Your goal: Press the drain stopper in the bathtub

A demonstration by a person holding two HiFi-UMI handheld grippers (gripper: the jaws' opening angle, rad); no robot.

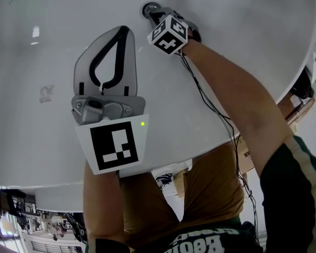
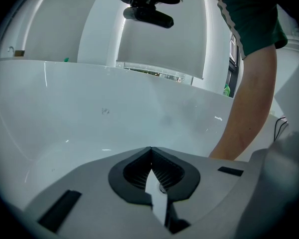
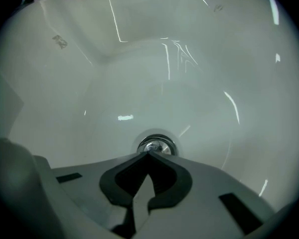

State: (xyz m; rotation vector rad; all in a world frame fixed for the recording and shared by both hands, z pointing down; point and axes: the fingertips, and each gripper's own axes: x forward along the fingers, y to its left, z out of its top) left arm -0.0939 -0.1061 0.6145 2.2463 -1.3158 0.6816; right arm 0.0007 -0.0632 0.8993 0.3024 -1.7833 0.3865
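The round chrome drain stopper [image 3: 156,146] sits at the bottom of the white bathtub [image 3: 139,78]; in the head view the stopper [image 1: 149,8] shows at the top, partly hidden by the gripper. My right gripper [image 3: 148,153] is shut, its joined tips pointing steeply down right at the stopper's near edge; whether they touch it I cannot tell. In the head view the right gripper [image 1: 159,19] with its marker cube reaches far into the tub. My left gripper [image 1: 124,29] is shut and empty, hanging above the tub wall; in its own view the left gripper [image 2: 151,148] shows tips together.
The tub's rim [image 1: 163,165] curves across the lower head view, with the person's legs and a floor with boxes [image 1: 300,109] beyond it. A black cable [image 1: 216,109] runs along the right arm. A small mark [image 1: 46,93] sits on the tub wall at left.
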